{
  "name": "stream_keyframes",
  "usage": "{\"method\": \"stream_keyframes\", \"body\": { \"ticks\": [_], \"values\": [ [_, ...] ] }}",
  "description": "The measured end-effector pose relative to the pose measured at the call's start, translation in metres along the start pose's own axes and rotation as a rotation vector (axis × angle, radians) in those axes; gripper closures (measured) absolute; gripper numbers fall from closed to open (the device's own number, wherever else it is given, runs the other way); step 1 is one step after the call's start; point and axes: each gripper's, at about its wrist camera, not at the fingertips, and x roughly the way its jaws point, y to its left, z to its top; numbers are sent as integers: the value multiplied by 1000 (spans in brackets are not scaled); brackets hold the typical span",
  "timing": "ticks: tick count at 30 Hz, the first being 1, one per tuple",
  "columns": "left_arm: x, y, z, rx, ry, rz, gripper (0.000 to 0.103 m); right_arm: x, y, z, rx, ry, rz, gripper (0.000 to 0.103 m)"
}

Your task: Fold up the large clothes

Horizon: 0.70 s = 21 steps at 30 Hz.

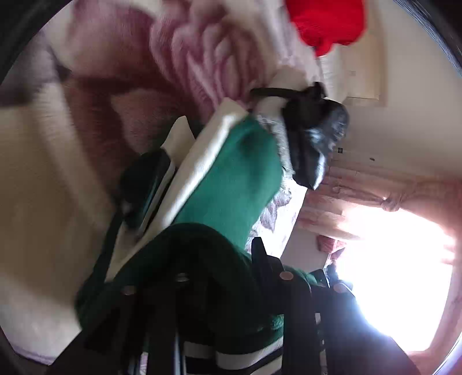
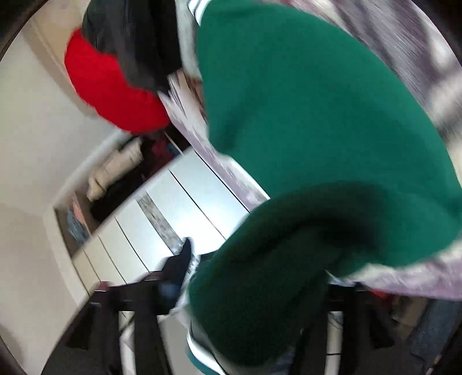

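Green knit fabric fills the space closest to both cameras: a large green sweater with white panels and dark-and-white striped ribbing. In the left wrist view the sweater drapes over the left gripper, covering the gap between its black fingers, so only parts of them and their round fasteners show. The cloth lies between and over them, but whether they pinch it cannot be told from this blurred view. Beyond, the garment's white panel and green sleeve stretch across a bed covered by a pink and cream blanket. A black garment lies just past the sweater, and a red one sits at the far edge of the bed. A bright window with pink curtains glows on the right.

In the right wrist view the sweater hangs in thick folds over the right gripper. One black finger stands clear to the left of the cloth, while the other is hidden behind the green folds; the fingers appear spread wide, with fabric draped between them and no pinch visible. The red garment and the black one lie beyond, and a white wardrobe with an open compartment stands behind.
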Motion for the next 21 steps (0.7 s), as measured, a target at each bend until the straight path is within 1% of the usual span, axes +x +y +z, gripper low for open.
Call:
{"method": "stream_keyframes", "body": {
  "ticks": [1,2,3,4,6,7,8,10,12,13,14,15,16,17,18,19,21],
  "values": [
    [7,2,10,-31,11,-4,76,5,8,14,5,-10,8,27],
    [10,6,16,-54,23,-24,73,10,13,27,11,-24,11,26],
    [13,6,22,-77,34,-59,68,13,20,40,15,-44,10,25],
    [13,7,26,-97,41,-94,66,16,25,51,9,-57,3,25],
    [8,9,34,-135,30,-185,60,17,26,62,-2,-77,-15,24],
    [5,9,38,-142,24,-205,58,16,29,69,-2,-92,-11,24],
    [3,9,40,-131,12,-216,57,14,32,74,-7,-105,10,24],
    [-5,5,43,-77,-28,-225,56,6,39,80,-33,-145,81,24],
    [-13,-3,45,-1,-67,-192,53,-4,54,84,-82,-185,145,24],
    [-19,-9,45,53,-101,-144,53,-8,62,86,-109,-198,138,24],
    [-23,-12,44,94,-128,-121,53,-14,65,85,-153,-209,87,24],
    [-31,-19,38,155,-163,-101,53,-19,76,84,-223,-227,-2,23],
    [-37,-23,31,192,-198,-75,53,-21,87,86,-307,-246,-114,21],
    [-41,-26,24,222,-233,-52,53,-21,97,86,-406,-252,-259,15],
    [-47,-25,11,250,-264,-38,53,-19,100,87,-467,-244,-359,10],
    [-51,-25,-1,272,-297,-13,53,-16,102,88,-522,-231,-451,10],
    [-56,-18,-29,290,-371,22,53,-9,99,93,-612,-190,-592,9]
  ]
}}
